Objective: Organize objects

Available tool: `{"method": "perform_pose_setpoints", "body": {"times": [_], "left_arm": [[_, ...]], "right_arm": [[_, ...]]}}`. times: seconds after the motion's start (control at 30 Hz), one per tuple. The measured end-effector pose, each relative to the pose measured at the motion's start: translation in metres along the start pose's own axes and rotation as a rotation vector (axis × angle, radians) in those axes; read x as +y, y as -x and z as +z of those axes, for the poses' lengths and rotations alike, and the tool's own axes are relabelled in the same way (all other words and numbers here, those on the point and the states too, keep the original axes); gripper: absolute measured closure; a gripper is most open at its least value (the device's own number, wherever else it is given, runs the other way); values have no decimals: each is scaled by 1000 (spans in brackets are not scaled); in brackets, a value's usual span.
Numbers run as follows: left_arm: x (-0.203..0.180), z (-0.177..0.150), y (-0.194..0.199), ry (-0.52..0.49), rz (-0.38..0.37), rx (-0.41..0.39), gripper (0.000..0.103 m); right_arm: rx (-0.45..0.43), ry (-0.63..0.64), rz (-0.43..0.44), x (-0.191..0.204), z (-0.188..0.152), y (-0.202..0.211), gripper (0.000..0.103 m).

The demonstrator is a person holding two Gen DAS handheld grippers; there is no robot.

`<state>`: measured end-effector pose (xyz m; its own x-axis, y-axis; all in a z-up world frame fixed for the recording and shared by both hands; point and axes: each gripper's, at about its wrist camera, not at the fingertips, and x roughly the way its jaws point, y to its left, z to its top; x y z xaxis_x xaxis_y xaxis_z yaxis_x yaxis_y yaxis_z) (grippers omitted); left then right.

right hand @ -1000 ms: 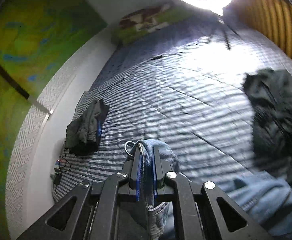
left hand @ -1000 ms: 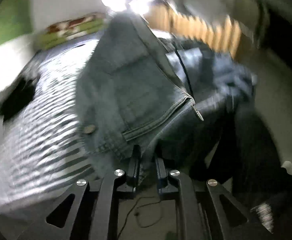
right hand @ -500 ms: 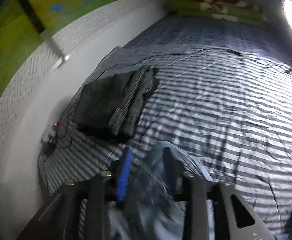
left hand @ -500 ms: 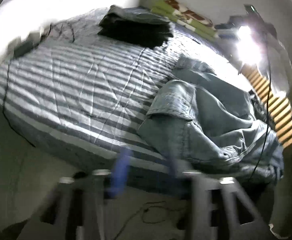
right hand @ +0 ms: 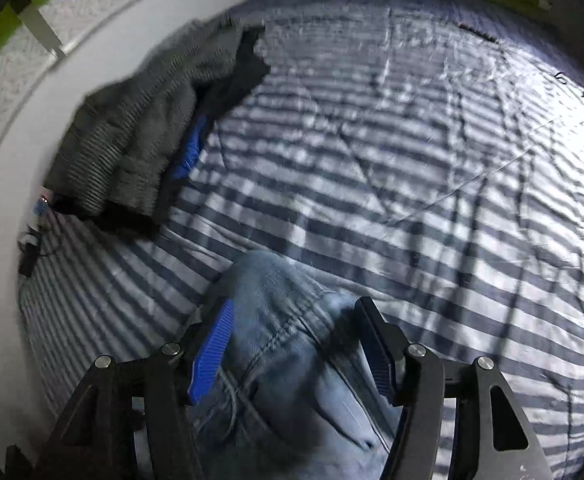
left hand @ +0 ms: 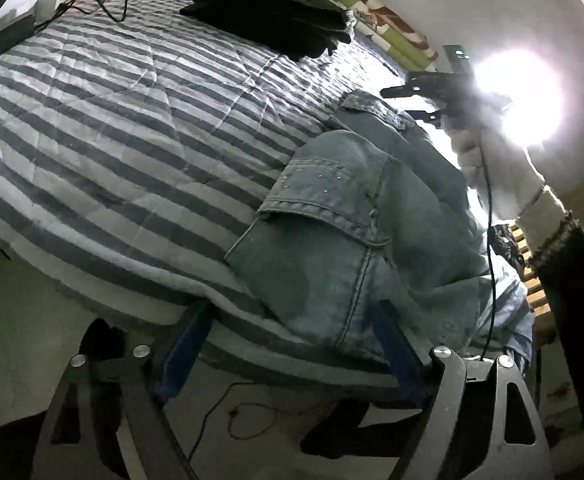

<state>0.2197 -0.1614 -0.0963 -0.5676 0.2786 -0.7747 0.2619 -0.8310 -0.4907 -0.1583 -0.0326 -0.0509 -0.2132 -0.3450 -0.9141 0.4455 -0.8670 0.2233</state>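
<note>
A pair of light blue jeans (left hand: 356,232) lies crumpled on the striped quilt (left hand: 111,128) near the bed's front right edge. My left gripper (left hand: 292,336) hovers at that edge with its jaws opening; the jeans' hem lies between the blue pads (left hand: 187,344), which do not press on it. My right gripper (right hand: 292,340) points down at another part of the jeans (right hand: 275,320), its jaws also opening and the denim loose between its fingers. In the left wrist view the right gripper (left hand: 410,102) shows beyond the jeans, held by a hand in a white sleeve.
A folded stack of dark clothes (left hand: 267,16) (right hand: 131,148) rests at the far side of the quilt by the white wall (right hand: 7,168). Cables and a charger (left hand: 15,32) lie at the bed's corner. A bright lamp (left hand: 520,92) glares at right.
Both grippers were shut on the jeans and held them up. They have come down to the bed and opened, and the jeans now lie loose on the quilt.
</note>
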Motion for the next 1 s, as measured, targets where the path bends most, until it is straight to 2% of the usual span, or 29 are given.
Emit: {"method": "perform_pose_setpoints", "body": {"times": [0.03, 0.07, 0.1, 0.13, 0.17, 0.27, 0.33, 0.4, 0.43, 0.5, 0.57, 0.63, 0.67, 0.7, 0.73, 0.77, 0.8, 0.87, 0.93, 1.0], "left_arm": [[-2, 2, -1, -8, 11, 2, 24], [-5, 2, -1, -16, 24, 2, 31], [-8, 2, -1, -25, 22, 3, 39], [-8, 5, 1, -34, 15, 7, 45], [-13, 6, 1, -44, 13, 15, 57], [-25, 3, 6, -83, 40, 3, 61], [-26, 3, 15, -97, 68, -17, 55], [-22, 10, 24, -78, 94, -57, 29], [-19, 16, 27, -70, 96, -70, 25], [-15, 30, 23, -54, 110, -66, 23], [-13, 41, 10, -47, 86, -28, 23], [-16, 44, -10, -70, 103, 28, 24], [-17, 43, -18, -72, 102, 46, 32], [-18, 43, -28, -73, 94, 72, 47], [-23, 41, -32, -87, 131, 53, 52], [-25, 41, -32, -101, 153, 43, 80], [-28, 42, -36, -109, 154, 59, 96], [-26, 47, -29, -69, 115, 33, 96], [-25, 56, -10, -71, 105, -30, 96], [-20, 68, 15, -58, 56, -85, 96]], "right_arm": [[-1, 10, -9, 2, -2, -4, 45], [-10, 19, -19, 4, -3, -4, 50], [-22, 31, -17, 6, -6, -1, 70], [-23, 45, -25, 7, -8, 2, 80], [-23, 62, -35, 6, -10, 7, 86], [-54, 84, -55, 0, -18, 33, 91], [-78, 95, -63, -7, -26, 51, 91], [-90, 89, -75, -18, -32, 63, 92], [-88, 88, -80, -24, -37, 65, 92], [-76, 84, -88, -33, -46, 64, 92], [-65, 66, -87, -38, -52, 59, 92], [-61, 56, -86, -40, -56, 53, 92], [-58, 54, -91, -40, -57, 51, 92], [-56, 53, -96, -39, -57, 49, 92], [-57, 52, -101, -40, -58, 49, 92], [-62, 51, -108, -39, -57, 50, 92], [-70, 49, -116, -39, -58, 53, 92], [-105, 48, -153, -33, -54, 63, 92], [-152, 57, -199, -24, -47, 77, 92], [-207, 85, -242, -6, -33, 97, 92]]}}
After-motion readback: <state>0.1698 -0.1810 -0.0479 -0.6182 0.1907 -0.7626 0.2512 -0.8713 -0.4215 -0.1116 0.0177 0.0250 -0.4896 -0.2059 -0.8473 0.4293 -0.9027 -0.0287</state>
